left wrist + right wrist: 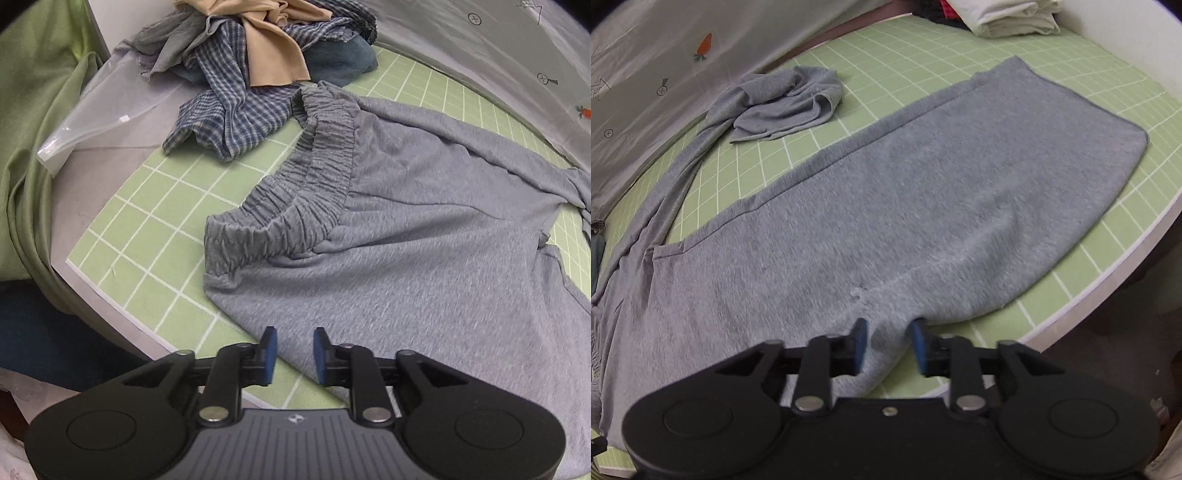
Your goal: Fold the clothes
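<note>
Grey sweatpants (424, 236) lie spread on a green grid mat (147, 229). Their elastic waistband (291, 195) is bunched toward the left in the left wrist view. My left gripper (294, 356) is open, its blue pads over the near edge of the fabric below the waistband. In the right wrist view one leg of the sweatpants (905, 206) lies flat across the mat (1071, 122), and the other leg (783, 103) is twisted and crumpled at the far left. My right gripper (889, 345) is open with the near edge of the flat leg between its pads.
A pile of clothes (258, 48), checked blue and tan, sits at the mat's far left beside a clear plastic bag (107, 110). Green fabric (33, 129) hangs off the table's left edge. Folded white cloth (1015, 16) lies at the far right. A grey printed sheet (665, 74) runs along the back.
</note>
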The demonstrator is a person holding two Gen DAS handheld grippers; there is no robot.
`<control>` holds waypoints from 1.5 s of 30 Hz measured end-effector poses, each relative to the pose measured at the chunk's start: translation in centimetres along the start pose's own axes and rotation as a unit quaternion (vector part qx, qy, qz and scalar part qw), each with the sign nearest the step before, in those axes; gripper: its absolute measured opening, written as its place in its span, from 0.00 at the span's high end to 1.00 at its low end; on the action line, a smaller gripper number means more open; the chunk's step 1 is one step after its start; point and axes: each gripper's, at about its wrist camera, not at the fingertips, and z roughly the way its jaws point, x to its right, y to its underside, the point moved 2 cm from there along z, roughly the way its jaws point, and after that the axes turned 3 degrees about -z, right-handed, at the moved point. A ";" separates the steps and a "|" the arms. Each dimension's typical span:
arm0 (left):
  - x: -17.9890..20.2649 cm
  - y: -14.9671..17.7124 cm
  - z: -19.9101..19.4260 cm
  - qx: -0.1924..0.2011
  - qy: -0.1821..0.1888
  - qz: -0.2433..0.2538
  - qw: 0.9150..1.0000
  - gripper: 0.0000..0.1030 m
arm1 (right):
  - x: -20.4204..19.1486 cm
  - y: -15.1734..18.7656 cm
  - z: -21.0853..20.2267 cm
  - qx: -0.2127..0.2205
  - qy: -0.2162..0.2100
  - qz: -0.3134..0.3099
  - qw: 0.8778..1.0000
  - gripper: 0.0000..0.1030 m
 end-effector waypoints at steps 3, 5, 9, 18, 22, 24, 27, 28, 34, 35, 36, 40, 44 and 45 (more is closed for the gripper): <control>1.0 -0.5 0.1 0.006 0.001 0.009 1.000 0.58 | -0.4 -0.8 -0.5 0.023 0.014 -0.020 0.999 0.47; 1.9 -0.8 0.2 0.007 0.003 0.021 1.000 0.48 | -0.7 -1.4 -0.5 0.032 0.020 -0.027 0.999 0.39; 3.8 -1.3 0.6 0.010 0.006 0.046 0.999 0.32 | -1.6 -2.6 0.1 0.046 0.018 -0.043 0.998 0.26; 7.4 -3.3 1.6 0.014 0.007 0.077 0.997 0.22 | -3.8 -5.2 1.4 0.077 0.016 -0.078 0.994 0.01; 8.8 -4.8 2.8 0.011 0.001 0.080 0.997 0.20 | -4.8 -7.2 2.6 0.091 0.010 -0.084 0.992 0.00; 9.4 -5.7 3.5 0.010 -0.002 0.079 0.997 0.20 | -5.2 -8.4 3.4 0.096 0.006 -0.079 0.992 0.00; 10.6 -7.3 4.9 0.007 -0.004 0.072 0.997 0.20 | -5.9 -10.7 5.2 0.101 0.006 -0.075 0.992 0.00; 11.2 -7.9 5.4 0.007 -0.003 0.071 0.997 0.20 | -6.1 -11.5 5.8 0.103 0.007 -0.074 0.992 0.00; 14.1 -11.2 9.3 -0.013 -0.013 0.062 0.998 0.19 | -7.7 -16.8 10.4 0.095 0.005 -0.055 0.994 0.00; 14.5 -11.5 9.9 -0.019 -0.016 0.062 0.998 0.19 | -8.0 -17.7 11.2 0.089 0.008 -0.055 0.994 0.00; 14.9 -11.8 10.4 -0.024 -0.018 0.065 0.997 0.19 | -8.3 -18.5 11.9 0.085 0.015 -0.057 0.995 0.00; 15.9 -12.5 11.7 -0.022 -0.033 0.084 0.996 0.15 | -9.6 -20.8 14.1 0.080 0.026 -0.072 0.994 0.20; 15.7 -12.8 12.1 -0.020 -0.032 0.069 0.997 0.11 | -9.6 -22.2 15.8 0.066 0.024 -0.074 0.995 0.47; 15.5 -12.8 12.2 -0.021 -0.031 0.065 0.997 0.08 | -9.6 -22.4 16.0 0.064 0.017 -0.073 0.995 0.58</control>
